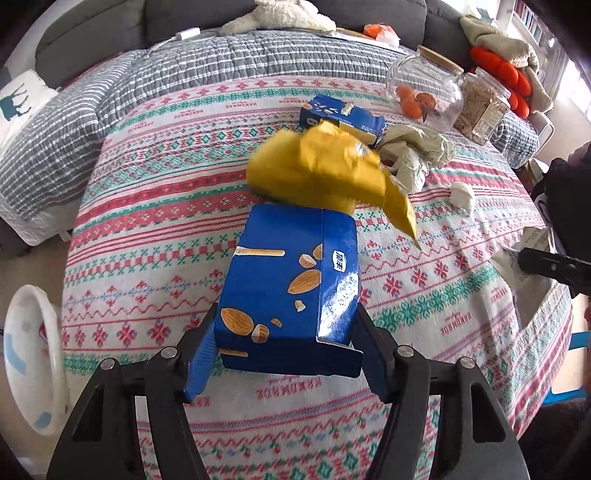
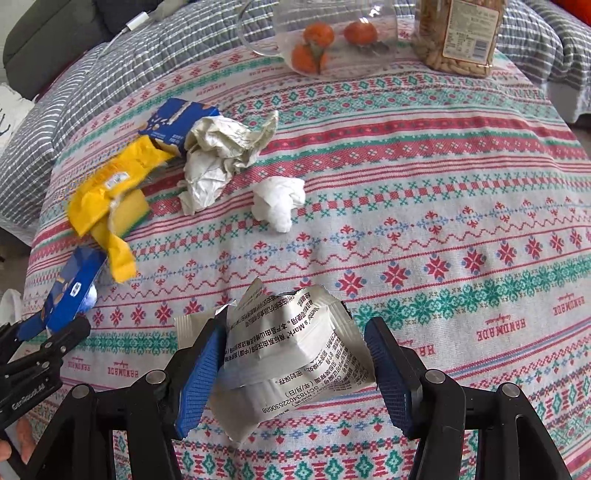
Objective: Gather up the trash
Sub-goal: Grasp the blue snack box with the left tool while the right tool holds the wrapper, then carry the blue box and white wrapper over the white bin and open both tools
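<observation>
My left claw (image 1: 284, 354) clamps the blue almond-print carton (image 1: 291, 284); my right claw (image 2: 291, 373) clamps the crumpled white printed wrapper (image 2: 295, 343), both lifted for disposal.

We read "HANDMADE" woven again and again along the bands of the tablecloth (image 2: 443, 184), upside down to us in both views. The white packet (image 2: 295, 354) carries dense inverted Chinese print, among it "Member's Mark", a code ending "40225530688" and "(年/月/日)". On the blue box (image 1: 295, 280) a small white tag bears two Chinese characters we cannot make out surely, the black gripper (image 2: 37, 365) at the left edge of the right view shows a word too blurred to spell, and the jar label (image 2: 469, 33) is too small to read.
</observation>
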The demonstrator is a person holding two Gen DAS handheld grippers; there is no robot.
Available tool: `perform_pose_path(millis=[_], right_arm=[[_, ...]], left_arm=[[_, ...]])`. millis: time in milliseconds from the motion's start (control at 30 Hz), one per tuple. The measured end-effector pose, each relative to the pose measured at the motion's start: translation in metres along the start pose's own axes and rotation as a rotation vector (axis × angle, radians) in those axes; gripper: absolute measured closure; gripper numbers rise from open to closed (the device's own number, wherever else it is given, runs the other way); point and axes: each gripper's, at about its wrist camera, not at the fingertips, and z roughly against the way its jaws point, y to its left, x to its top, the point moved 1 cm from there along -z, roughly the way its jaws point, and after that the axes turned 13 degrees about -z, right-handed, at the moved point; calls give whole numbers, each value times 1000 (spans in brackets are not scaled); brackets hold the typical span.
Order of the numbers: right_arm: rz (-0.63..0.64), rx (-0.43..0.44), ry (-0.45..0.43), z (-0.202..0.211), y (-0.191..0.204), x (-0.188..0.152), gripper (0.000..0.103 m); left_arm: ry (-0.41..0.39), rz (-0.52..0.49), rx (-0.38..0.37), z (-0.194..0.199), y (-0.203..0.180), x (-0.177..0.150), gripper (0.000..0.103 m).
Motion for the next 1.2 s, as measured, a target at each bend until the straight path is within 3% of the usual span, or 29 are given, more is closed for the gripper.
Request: perform_pose_path(millis=[300, 667, 1100, 1200], right_arm=[[46, 25, -4, 0, 36, -11, 36], [140, 66, -8, -14, 113, -28, 36], [257, 131, 9, -39, 207, -57, 36], [275, 142, 8, -45, 223, -63, 36]], left_arm=[[-28, 65, 18, 38, 39, -34, 34], [-39, 235, 113, 72, 127, -96, 34], [-2, 416, 204, 78, 217, -156, 33], [15, 417, 253, 75, 230, -160, 27]])
